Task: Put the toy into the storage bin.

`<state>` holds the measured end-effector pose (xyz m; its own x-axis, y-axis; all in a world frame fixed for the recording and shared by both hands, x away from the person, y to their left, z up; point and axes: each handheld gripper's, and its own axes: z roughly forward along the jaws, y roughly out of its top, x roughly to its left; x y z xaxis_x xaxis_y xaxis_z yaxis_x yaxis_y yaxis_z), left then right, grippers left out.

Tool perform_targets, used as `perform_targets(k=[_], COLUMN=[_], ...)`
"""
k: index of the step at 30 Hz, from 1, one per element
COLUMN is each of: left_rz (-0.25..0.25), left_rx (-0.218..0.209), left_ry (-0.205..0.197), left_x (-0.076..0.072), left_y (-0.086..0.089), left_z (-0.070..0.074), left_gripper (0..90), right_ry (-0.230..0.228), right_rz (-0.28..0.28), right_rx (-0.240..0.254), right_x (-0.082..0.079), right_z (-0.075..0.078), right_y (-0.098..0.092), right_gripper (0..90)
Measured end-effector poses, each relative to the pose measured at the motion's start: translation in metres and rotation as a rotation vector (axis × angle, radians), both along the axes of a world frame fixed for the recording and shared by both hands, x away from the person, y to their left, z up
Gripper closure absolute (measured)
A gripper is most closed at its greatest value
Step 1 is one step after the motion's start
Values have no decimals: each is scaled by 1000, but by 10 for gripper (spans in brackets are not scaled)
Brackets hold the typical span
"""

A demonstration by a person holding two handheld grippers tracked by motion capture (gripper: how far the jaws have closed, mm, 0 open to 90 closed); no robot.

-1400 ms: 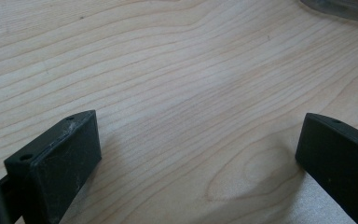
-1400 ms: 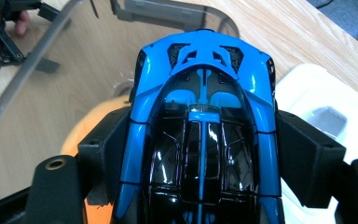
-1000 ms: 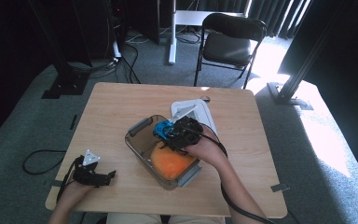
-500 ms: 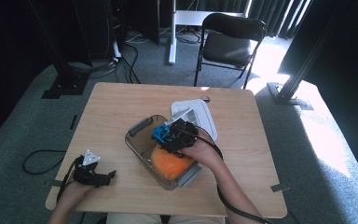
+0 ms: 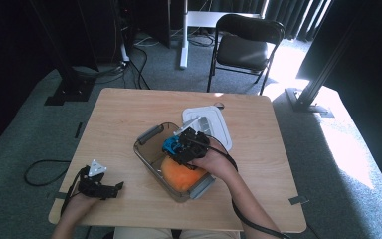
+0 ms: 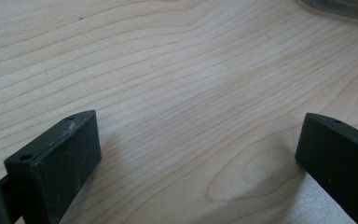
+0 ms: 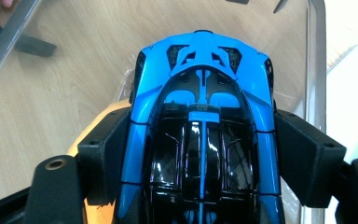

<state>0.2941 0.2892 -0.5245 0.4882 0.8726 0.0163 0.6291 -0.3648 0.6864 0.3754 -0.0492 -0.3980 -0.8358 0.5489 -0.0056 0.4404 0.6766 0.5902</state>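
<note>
1. The table carries everything, and most of its wood is bare, so nothing crowds the work around the clear box near the middle.
2. That box holds an orange ball at its near end, with the white lid lying flat on the wood just beyond the far rim (well out of the way). The free floor of the box is at the far end, so I judge that to be the place to aim for.
3. The toy car, blue and black, sits crosswise between the jaws of the right gripper above the box; the pads press on both flanks, so the tongs are holding the car at a wide spread.
4. In the high view the right gripper hangs over the box just beside the ball, with the car on its far-left side. To do this step well, I would lower the car level onto the free floor and keep it off the ball so it cannot tip or roll.
5. Only let go once the wheels rest on the floor of the box.
6. The left gripper rests on bare wood near the table's front-left corner, jaws wide and empty; it can stay there, or steady the box if it slides.
</note>
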Motion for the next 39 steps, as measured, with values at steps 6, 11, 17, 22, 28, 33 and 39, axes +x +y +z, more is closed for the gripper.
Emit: perform_targets(k=[6,11,17,22,28,33,39], left_rz=[0,0,0,0,0,3,3], left_rx=[0,0,0,0,0,0,0], left_ry=[0,0,0,1,1,1,1], left_x=[0,0,0,0,0,0,0], left_y=[0,0,0,0,0,0,0], left_z=[0,0,0,0,0,0,0], left_gripper=[5,5,5,5,5,5,5], right_ry=[7,6,-2,-16,-47,-61,-85], right_rz=[5,-1,-2,-1,-32,-58,-66], right_rx=[11,37,68,86,119,139,167], right_x=[1,0,-1,-4,-7,-8,-10], right_z=[0,1,3,5,10,10,12], right_y=[-1,-5,-11,-13,-26,-41,-56], right_gripper=[243,246,247,241,197,181,143])
